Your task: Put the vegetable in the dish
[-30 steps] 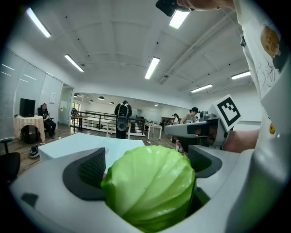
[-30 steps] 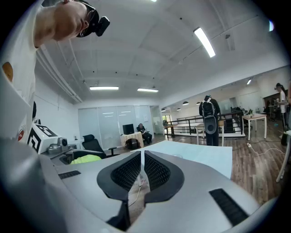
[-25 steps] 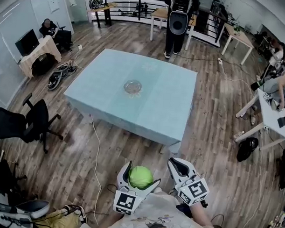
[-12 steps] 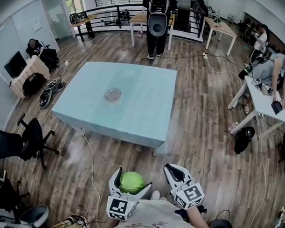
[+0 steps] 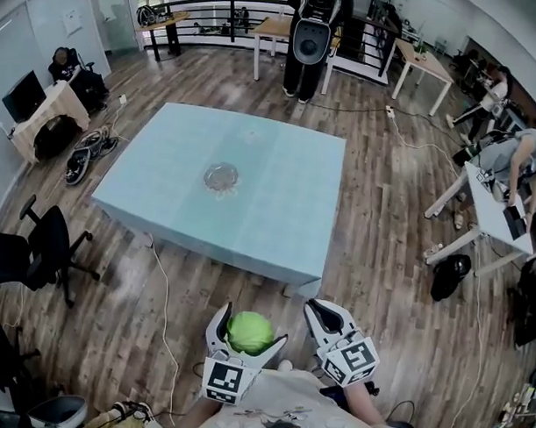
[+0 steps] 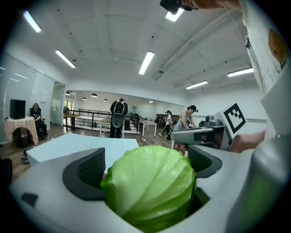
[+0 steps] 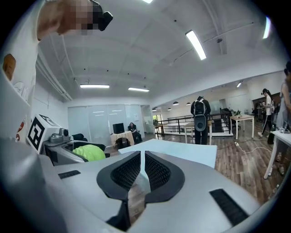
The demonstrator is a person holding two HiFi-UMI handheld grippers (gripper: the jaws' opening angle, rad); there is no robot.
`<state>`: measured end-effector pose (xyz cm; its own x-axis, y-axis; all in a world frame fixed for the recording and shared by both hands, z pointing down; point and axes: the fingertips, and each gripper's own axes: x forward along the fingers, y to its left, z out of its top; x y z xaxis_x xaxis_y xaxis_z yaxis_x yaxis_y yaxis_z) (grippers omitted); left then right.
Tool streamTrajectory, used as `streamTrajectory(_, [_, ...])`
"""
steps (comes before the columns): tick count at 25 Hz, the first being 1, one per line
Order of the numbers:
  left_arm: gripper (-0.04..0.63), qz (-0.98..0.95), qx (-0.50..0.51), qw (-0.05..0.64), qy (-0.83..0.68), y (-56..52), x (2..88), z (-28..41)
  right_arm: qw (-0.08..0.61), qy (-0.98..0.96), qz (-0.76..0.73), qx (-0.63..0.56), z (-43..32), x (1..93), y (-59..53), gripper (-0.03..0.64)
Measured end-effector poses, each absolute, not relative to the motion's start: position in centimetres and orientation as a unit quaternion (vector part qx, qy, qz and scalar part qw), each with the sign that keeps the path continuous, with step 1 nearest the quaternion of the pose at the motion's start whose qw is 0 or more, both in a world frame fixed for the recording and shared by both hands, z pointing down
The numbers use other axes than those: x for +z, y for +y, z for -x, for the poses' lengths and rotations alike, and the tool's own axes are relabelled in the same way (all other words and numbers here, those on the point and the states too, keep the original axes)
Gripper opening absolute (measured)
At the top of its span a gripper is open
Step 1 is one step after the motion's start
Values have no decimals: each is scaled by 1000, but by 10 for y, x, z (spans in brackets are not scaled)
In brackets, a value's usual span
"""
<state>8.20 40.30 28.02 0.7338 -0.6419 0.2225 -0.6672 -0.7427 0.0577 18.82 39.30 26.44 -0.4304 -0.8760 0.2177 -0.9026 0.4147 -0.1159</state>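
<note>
Left gripper view: cabbage underside hidden

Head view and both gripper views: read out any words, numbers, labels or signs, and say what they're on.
No readable words or numbers anywhere.
Square markers on left gripper and right gripper: black-and-white patterns, no characters.
Shirt print: too blurred to read.
Wall notice: too small to read.

Round green cabbage clamped in left gripper jaws; clear glass dish on table centre, well apart.
</note>
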Motion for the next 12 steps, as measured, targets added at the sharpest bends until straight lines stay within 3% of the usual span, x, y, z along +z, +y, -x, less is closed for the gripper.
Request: streamTrajectory(12, [572, -927, 74, 59, -363, 292, 271, 47, 50, -858, -508, 63, -44, 240, 262, 44])
